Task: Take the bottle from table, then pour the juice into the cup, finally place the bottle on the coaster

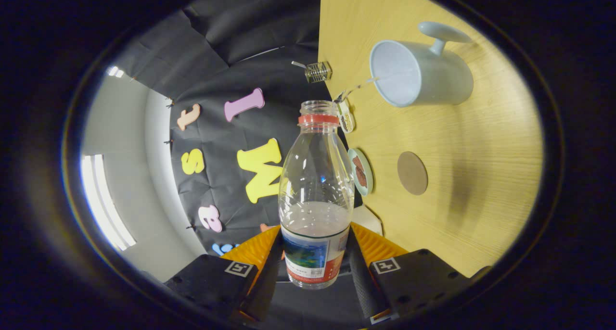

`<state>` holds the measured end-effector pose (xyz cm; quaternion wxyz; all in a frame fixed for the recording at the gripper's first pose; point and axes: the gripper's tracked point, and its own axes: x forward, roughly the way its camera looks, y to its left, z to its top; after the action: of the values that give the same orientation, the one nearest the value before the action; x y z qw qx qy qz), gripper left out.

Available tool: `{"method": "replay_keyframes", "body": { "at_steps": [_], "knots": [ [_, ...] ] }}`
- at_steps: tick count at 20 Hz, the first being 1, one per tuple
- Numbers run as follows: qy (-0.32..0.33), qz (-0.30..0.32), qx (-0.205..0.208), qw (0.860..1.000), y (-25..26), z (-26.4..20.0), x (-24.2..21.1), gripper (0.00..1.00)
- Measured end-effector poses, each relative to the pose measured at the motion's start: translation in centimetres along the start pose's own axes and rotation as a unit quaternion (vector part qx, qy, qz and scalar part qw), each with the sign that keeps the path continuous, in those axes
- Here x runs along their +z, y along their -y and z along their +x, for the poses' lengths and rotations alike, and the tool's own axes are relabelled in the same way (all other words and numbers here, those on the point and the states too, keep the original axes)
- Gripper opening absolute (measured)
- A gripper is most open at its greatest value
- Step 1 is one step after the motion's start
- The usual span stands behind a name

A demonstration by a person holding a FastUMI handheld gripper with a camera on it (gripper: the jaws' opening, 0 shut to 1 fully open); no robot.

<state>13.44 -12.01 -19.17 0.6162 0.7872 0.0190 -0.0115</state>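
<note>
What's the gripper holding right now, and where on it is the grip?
The gripper is shut on the bottle, both fingers pressing its labelled lower body from either side, near the base. The neck and open mouth are free.

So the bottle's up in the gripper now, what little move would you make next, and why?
Probably tip the bottle a bit further, bringing its open neck over the cup. The gripper is shut on the bottle, which still holds some liquid low down, and its mouth sits short of the cup's opening. The coaster can wait.
</note>
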Motion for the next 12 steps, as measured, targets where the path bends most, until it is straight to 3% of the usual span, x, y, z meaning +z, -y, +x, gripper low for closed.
{"method": "replay_keyframes", "body": {
  "at_steps": [12],
  "knots": [
    [0.006, 0.050, -0.004, 0.999, -0.34, 0.00, 0.15, 0.75]
  ]
}}
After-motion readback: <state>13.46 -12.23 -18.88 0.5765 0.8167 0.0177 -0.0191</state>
